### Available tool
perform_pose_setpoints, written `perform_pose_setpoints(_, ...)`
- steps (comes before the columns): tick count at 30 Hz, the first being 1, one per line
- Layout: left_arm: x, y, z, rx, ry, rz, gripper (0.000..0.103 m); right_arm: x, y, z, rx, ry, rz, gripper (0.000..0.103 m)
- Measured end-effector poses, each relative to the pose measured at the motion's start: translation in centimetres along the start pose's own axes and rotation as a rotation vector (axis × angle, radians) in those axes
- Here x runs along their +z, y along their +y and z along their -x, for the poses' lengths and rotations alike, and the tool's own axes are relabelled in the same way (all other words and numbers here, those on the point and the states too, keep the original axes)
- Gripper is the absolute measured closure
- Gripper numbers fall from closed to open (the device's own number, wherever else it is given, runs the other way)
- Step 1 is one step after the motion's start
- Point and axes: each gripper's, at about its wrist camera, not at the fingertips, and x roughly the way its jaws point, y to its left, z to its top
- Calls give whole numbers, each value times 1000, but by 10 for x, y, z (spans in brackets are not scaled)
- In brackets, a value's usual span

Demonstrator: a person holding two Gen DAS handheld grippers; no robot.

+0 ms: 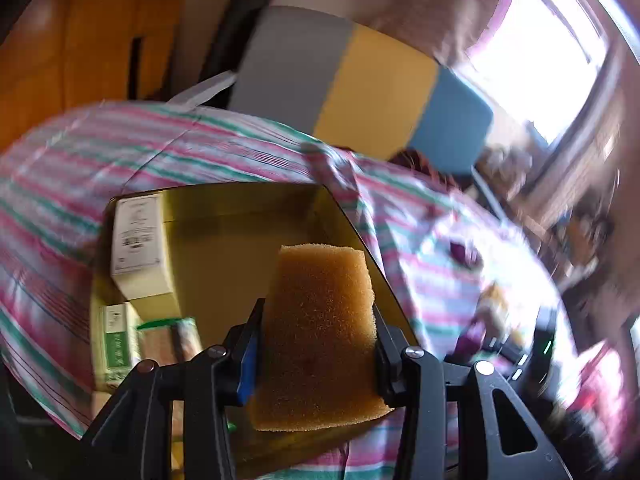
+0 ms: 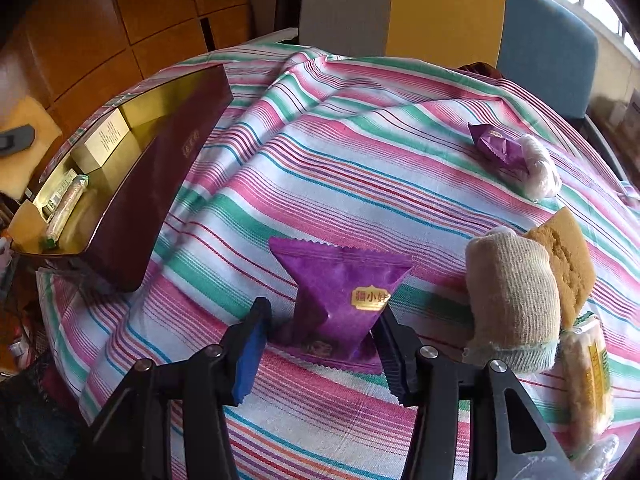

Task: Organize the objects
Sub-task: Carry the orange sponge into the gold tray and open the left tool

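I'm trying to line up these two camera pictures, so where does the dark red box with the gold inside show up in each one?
Left wrist view: the box fills the lower centre, seen from above, just beyond the left tool gripping a sponge.
Right wrist view: the box sits at the left edge of the striped cloth.
Shared landmark: the cream carton inside the box.

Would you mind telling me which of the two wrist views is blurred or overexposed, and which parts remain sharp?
Left wrist view: motion blur smears the striped tablecloth and the room; the window is blown out white, yet the orange-brown sponge in the left gripper stays crisp. Right wrist view: sharp overall, evenly lit, fisheye bending the dark red box; the purple triangular packet label is legible.
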Motion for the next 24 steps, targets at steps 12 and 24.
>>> perform_pose_setpoints(12, 37, 72, -13, 26, 35, 188, 58, 1, 1, -2, 0, 2, 9, 48)
perform_pose_setpoints(24, 38, 67, -94, 215, 174, 55, 57, 2, 2, -3, -7, 4, 16, 48)
